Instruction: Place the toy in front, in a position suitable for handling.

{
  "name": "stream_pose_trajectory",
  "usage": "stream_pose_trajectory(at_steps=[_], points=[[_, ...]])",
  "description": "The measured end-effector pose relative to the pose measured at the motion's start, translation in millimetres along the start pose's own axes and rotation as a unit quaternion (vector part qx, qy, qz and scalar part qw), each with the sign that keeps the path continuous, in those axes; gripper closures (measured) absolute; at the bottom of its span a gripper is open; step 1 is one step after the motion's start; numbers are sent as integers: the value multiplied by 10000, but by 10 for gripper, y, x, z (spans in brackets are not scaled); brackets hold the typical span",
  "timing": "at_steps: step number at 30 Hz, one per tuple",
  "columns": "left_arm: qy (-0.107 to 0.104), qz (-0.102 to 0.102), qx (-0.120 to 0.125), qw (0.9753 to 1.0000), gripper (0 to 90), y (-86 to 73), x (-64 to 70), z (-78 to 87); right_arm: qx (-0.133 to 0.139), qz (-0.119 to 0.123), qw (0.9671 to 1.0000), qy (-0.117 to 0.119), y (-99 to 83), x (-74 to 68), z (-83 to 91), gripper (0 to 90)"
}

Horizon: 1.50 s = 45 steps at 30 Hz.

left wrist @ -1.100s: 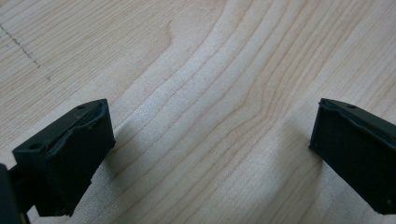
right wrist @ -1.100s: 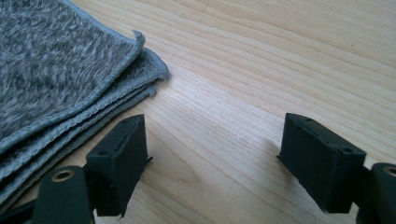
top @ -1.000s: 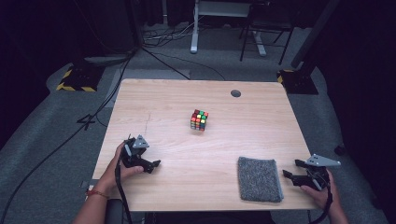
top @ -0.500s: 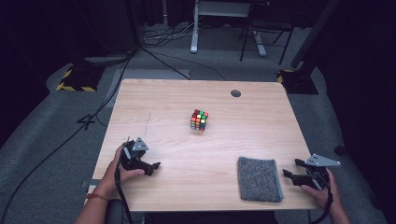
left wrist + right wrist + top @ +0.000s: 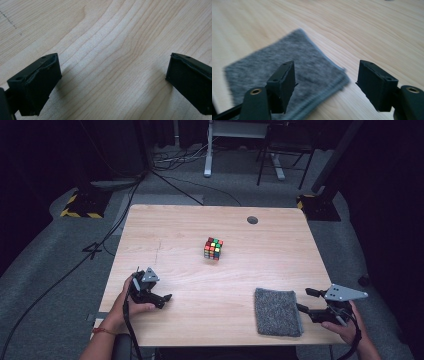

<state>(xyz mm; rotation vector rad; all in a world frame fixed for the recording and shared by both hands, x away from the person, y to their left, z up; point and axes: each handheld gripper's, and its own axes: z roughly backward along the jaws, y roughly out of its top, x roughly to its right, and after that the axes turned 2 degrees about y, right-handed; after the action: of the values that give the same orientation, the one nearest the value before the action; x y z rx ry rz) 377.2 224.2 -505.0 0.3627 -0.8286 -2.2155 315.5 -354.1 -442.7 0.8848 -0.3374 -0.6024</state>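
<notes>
Left tongs (image 5: 161, 299): I had them low over the table's near-left part, jaws spread wide with nothing between them; the left gripper view (image 5: 110, 82) showed bare wood grain in the gap.
Left hand (image 5: 131, 302): it wrapped the grip from behind, forearm coming in from the bottom edge.
Right tongs (image 5: 303, 301): I held them at the table's near-right edge, jaws standing wide apart and holding nothing, pointed toward the cloth.
Right hand (image 5: 345, 326): it sat just off the table's right corner, under the grey plate.
Grey cloth (image 5: 277, 312): it lay flat on the table near the front edge, just beside my right tongs; in the right gripper view (image 5: 325, 85) the cloth (image 5: 287, 62) lay beyond the jaws, its near corner reaching into the gap between them, and I could not tell whether a jaw touched it.
Puzzle cube (image 5: 213, 248): it stood mid-table, well apart from both tongs and from the cloth.
Table (image 5: 200, 225): pale wood, with a small dark round cap (image 5: 252, 220) near the far right.
Floor: grey carpet with dark cables (image 5: 170, 182) trailing beyond the table.
</notes>
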Motion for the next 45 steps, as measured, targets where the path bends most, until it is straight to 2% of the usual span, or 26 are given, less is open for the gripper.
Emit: stream_pose_trajectory(at_steps=[3, 4, 5, 6, 7, 8, 10, 12, 16, 17, 20, 24, 27, 30, 32, 35, 38, 40, 43, 45], points=[[0, 1, 0, 10000, 1, 0, 0, 0, -70, 147, 9997, 197, 73, -110, -60, 327], [-2, 1, 3, 10000, 2, 0, 0, -1, -194, 303, 9986, 397, 105, -226, -170, 333], [-2, 1, 3, 10000, 1, 0, 0, -1, -194, 303, 9986, 397, 105, -226, -170, 333], [-1, 0, -1, 10000, 1, 0, 0, 0, -363, 432, 9970, 528, 102, -318, -291, 337], [-1, 0, -1, 10000, 2, 0, 0, 0, -363, 432, 9970, 528, 102, -318, -291, 337], [-3, 6, 1, 10000, 1, 0, 1, 0, -508, 500, 9956, 612, 84, -370, -398, 346], [1, 2, 1, 10000, 2, 0, 0, 0, -674, 510, 9942, 660, 56, -394, -499, 347], [-2, 14, 6, 10000, 2, 2, 2, -2, -863, 593, 9927, 597, 21, -417, -587, 344], [21, 27, 20, 10000, 1, 8, 8, -9, -1001, 569, 9916, 588, -14, -421, -675, 324], [-5, 6, 12, 10000, 4, 21, 24, -17, -1012, 463, 9919, 615, -31, -399, -701, 311], [-14, -30, 24, 10000, 3, 49, 51, -43, -1039, 394, 9921, 588, -42, -341, -698, 297], [-51, -93, 2, 9999, 2, 143, 91, -119, -834, 116, 9952, 491, -112, -171, -690, 295], [-76, -91, 8, 9999, 1, 208, 123, -178, -779, -14, 9963, 366, -132, -56, -686, 296], [-78, -107, 15, 9999, 1, 258, 151, -222, -812, -117, 9962, 274, -112, 45, -710, 296], [-180, -205, 14, 9996, 3, 339, 180, -293, -847, -177, 9961, 188, -87, 110, -736, 296], [-150, -176, 8, 9997, 1, 427, 191, -367, -811, -320, 9962, 50, -66, 221, -781, 296], [-201, -238, -4, 9995, 1, 500, 209, -427, -862, -385, 9955, -1, -25, 324, -827, 296], [-252, -327, 1, 9991, 1, 540, 211, -460, -932, -414, 9948, -51, 18, 375, -869, 294], [-306, -347, 4, 9989, 1, 579, 219, -497, -981, -463, 9941, -90, 59, 418, -912, 294], [-302, -370, -2, 9989, 1, 658, 223, -563, -984, -529, 9936, -168, 98, 466, -970, 292]])
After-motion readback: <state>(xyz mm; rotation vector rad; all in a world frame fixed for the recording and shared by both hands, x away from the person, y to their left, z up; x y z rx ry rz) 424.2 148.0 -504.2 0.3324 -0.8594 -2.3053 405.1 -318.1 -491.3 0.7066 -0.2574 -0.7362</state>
